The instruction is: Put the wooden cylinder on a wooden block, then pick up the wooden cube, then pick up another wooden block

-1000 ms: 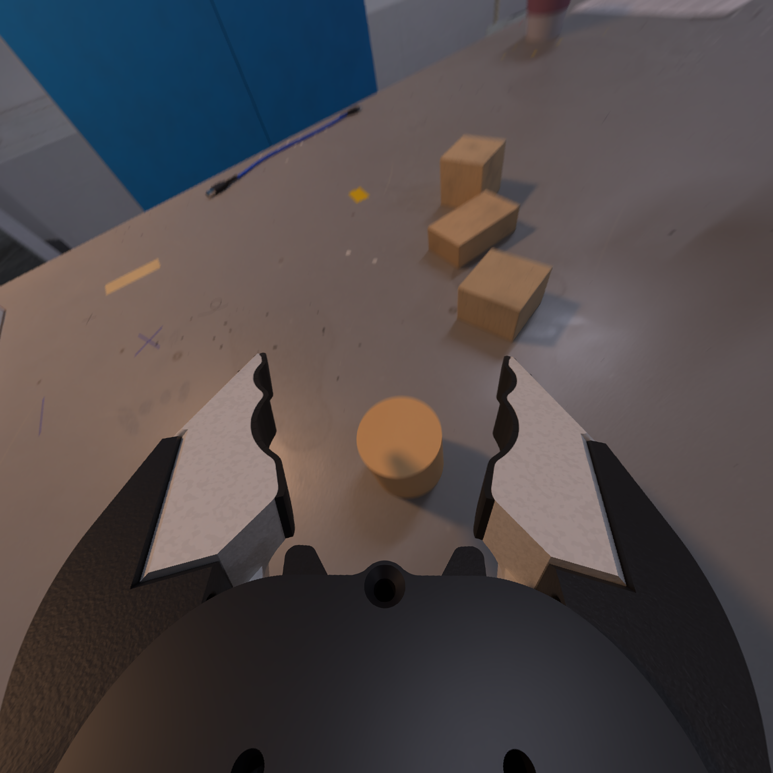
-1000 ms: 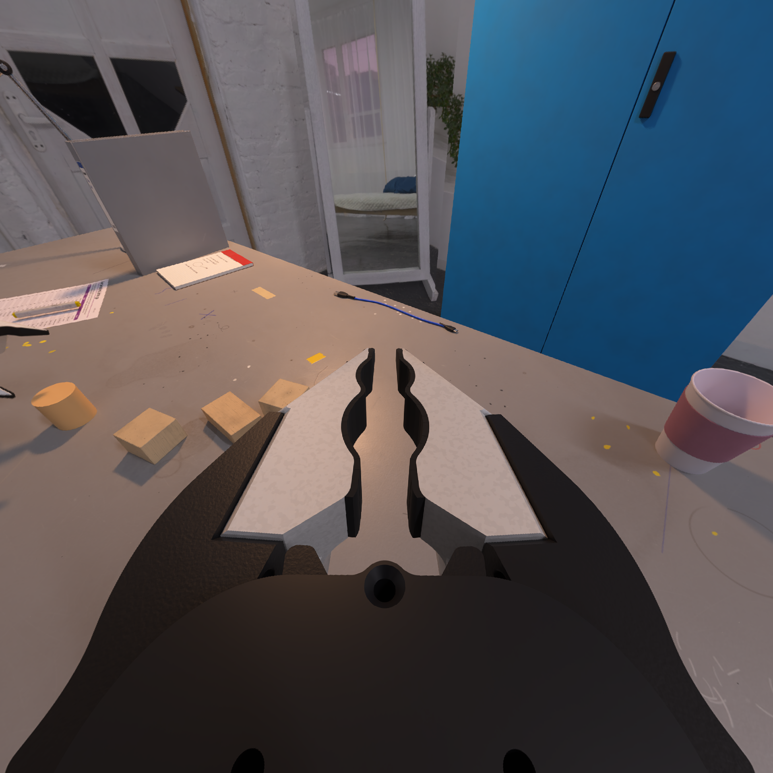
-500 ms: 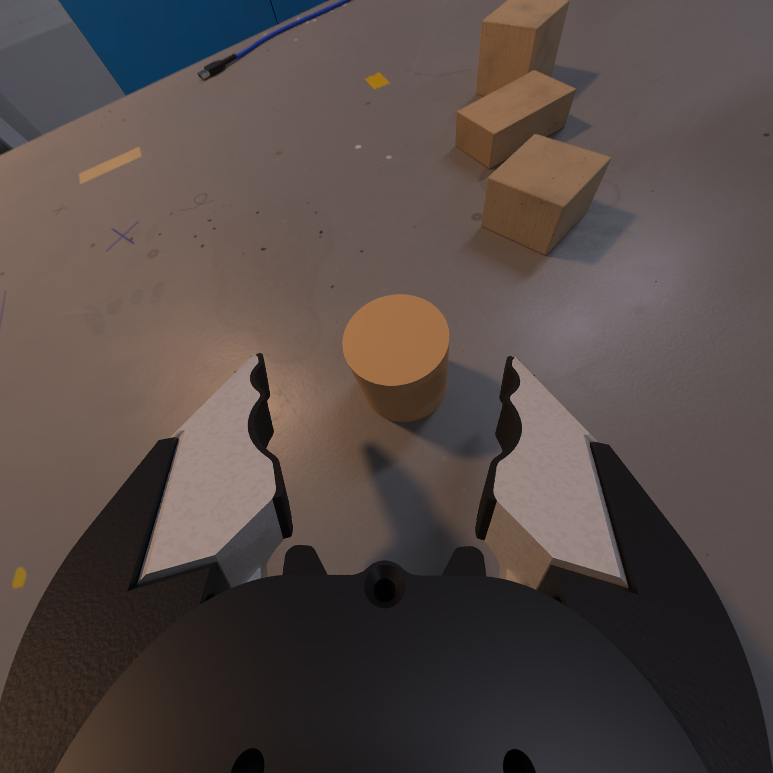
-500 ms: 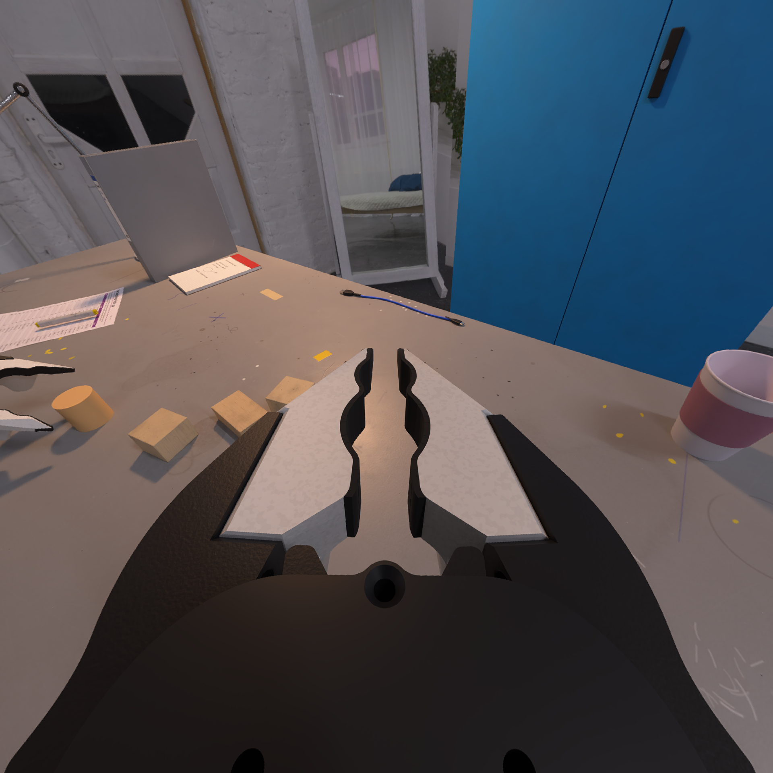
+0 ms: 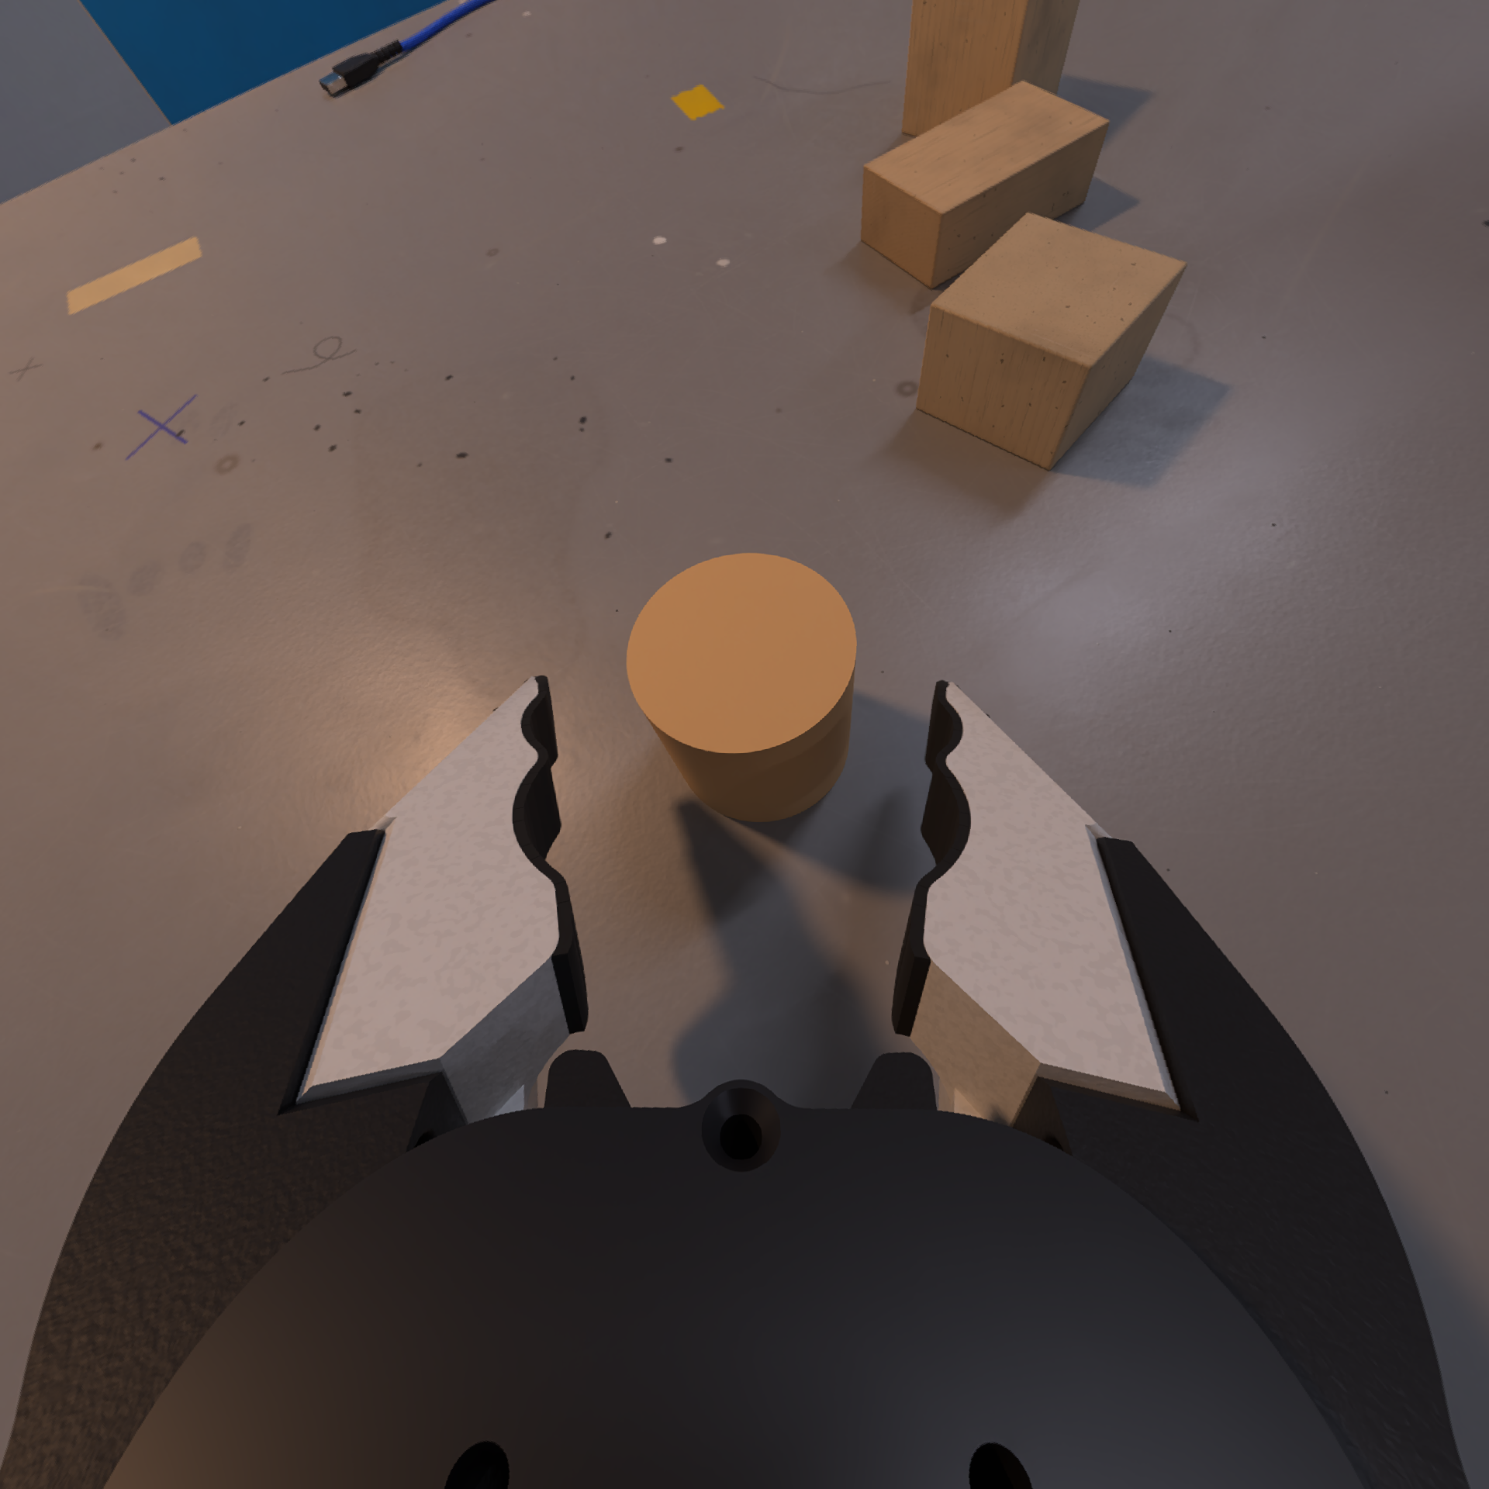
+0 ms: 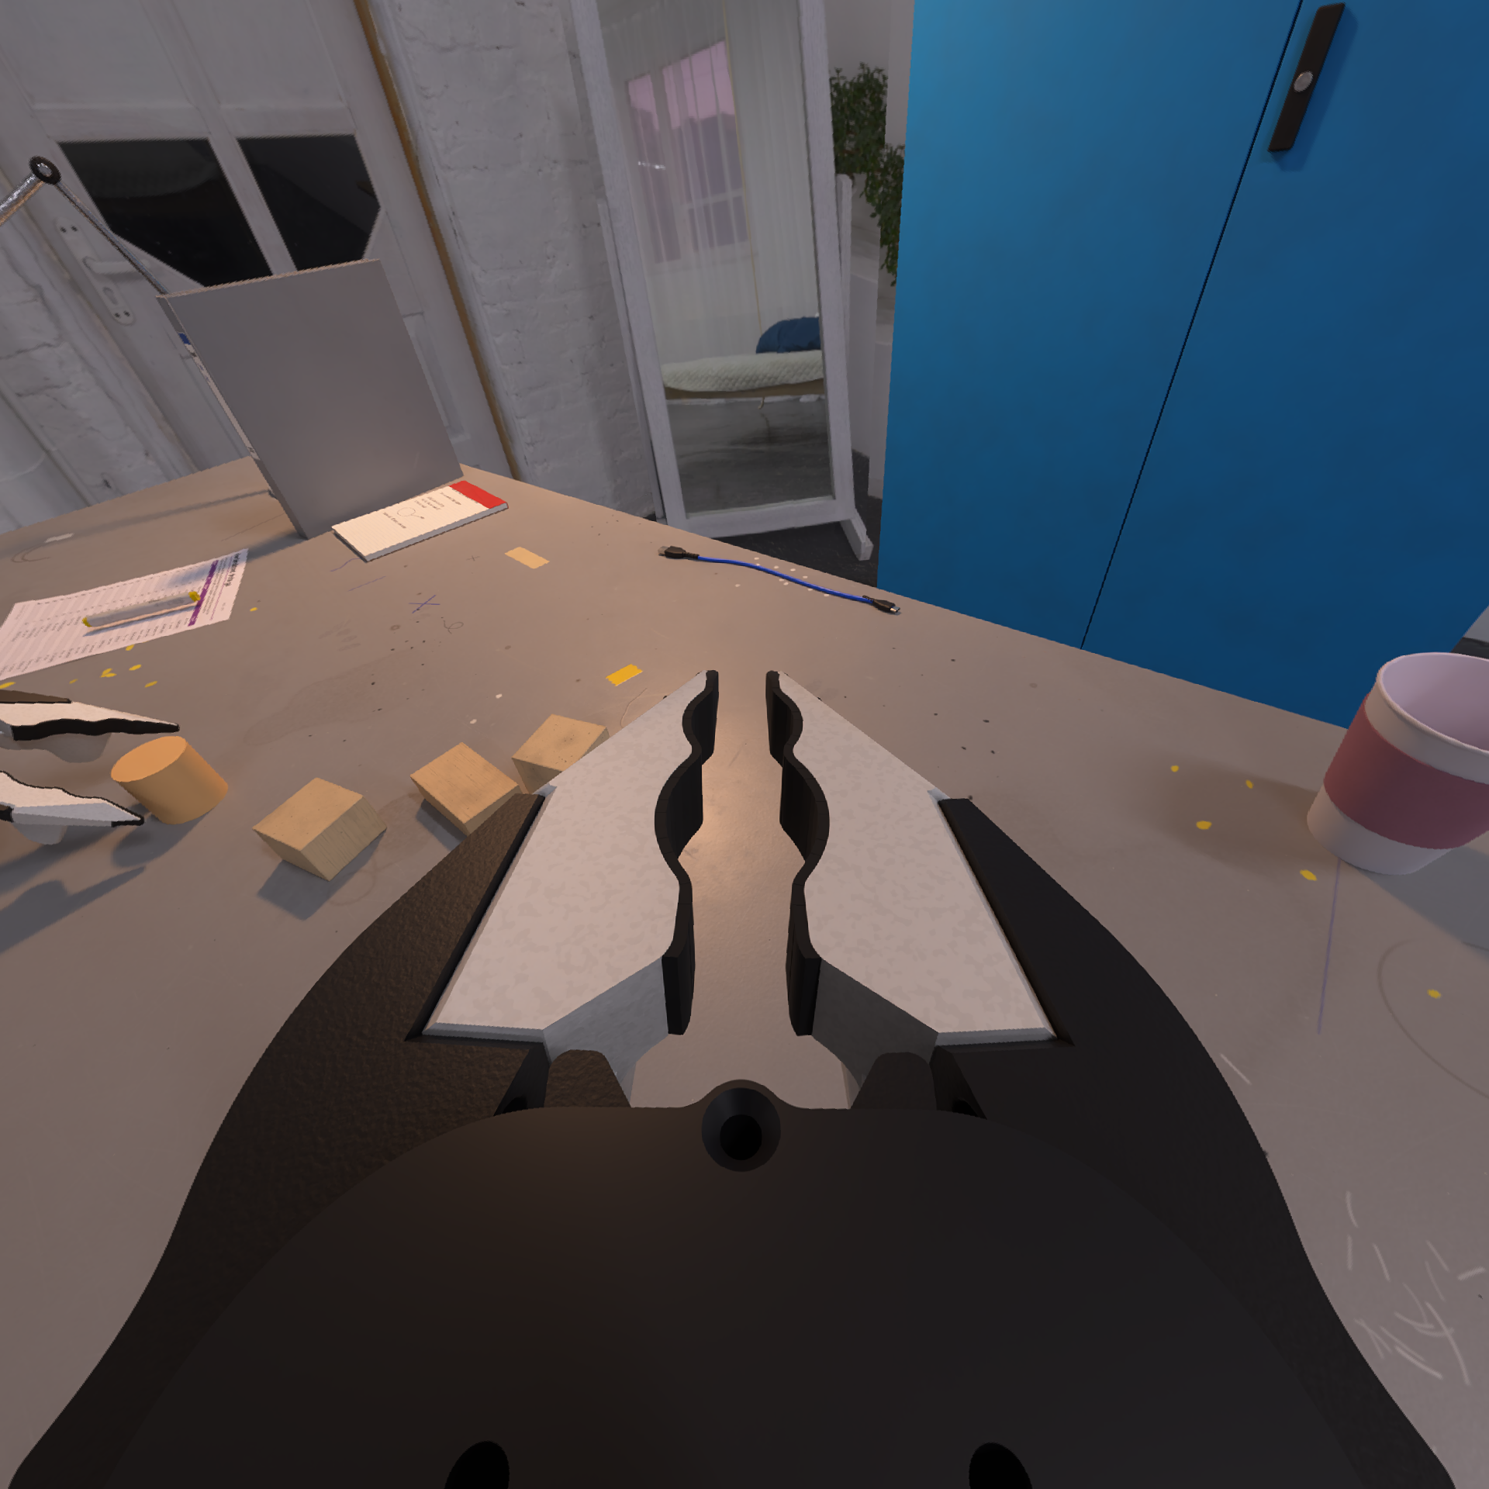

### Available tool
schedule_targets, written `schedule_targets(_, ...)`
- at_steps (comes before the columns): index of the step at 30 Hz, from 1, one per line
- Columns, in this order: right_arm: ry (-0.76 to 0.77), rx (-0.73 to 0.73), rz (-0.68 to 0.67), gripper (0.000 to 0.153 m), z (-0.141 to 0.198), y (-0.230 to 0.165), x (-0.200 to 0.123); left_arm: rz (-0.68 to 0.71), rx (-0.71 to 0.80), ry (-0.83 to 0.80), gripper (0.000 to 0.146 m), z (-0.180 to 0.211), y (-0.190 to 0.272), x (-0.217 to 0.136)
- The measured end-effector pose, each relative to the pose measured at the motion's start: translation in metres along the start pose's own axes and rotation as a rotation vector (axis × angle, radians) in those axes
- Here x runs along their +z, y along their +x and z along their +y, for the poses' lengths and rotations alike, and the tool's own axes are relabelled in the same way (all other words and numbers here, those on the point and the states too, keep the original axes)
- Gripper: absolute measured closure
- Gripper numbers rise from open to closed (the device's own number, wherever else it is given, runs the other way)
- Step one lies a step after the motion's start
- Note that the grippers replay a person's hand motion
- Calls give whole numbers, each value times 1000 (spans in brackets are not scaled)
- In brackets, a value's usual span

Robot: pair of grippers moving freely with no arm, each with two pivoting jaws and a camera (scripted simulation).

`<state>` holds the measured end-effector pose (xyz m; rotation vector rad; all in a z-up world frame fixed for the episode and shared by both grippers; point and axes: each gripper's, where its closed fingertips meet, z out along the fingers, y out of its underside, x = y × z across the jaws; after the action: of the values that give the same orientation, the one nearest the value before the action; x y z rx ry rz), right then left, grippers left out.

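A wooden cylinder (image 5: 741, 661) stands upright on the grey table. My left gripper (image 5: 740, 685) is open, its fingertips on either side of the cylinder's near part, not touching it. Three wooden blocks lie in a row beyond it to the right: the nearest, a cube (image 5: 1047, 338), a middle one (image 5: 979, 177) and a far one (image 5: 987, 56). In the right wrist view the cylinder (image 6: 169, 777), the cube (image 6: 321, 826), the middle block (image 6: 463, 785) and the far block (image 6: 557, 745) lie at the left, with the left gripper (image 6: 121, 773) beside the cylinder. My right gripper (image 6: 740, 685) is shut and empty above the table.
A pink and white cup (image 6: 1418, 765) stands at the right. A blue cable (image 6: 777, 574) lies near the far table edge. A notepad (image 6: 419, 520), a grey board (image 6: 322, 395) and a printed sheet (image 6: 121, 616) lie at the back left. A blue cabinet (image 6: 1168, 322) stands beyond the table.
My left gripper has moved forward and down toward the cylinder, which now sits between its fingertips. It stays open. The right gripper has shifted slightly and stays shut.
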<state>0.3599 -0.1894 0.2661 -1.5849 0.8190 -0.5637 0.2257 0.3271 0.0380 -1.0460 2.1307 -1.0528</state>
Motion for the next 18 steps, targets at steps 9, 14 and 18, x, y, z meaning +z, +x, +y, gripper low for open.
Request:
schedule_targets(9,-22,-1,-4,141,5,3,4,66,1,46,89,-36,8,9)
schedule_targets(14,-48,7,-14,141,11,2,10,152,41,126,89,-119,33,45)
schedule_targets(18,-94,-34,-4,141,19,2,15,282,210,163,89,-165,65,92)
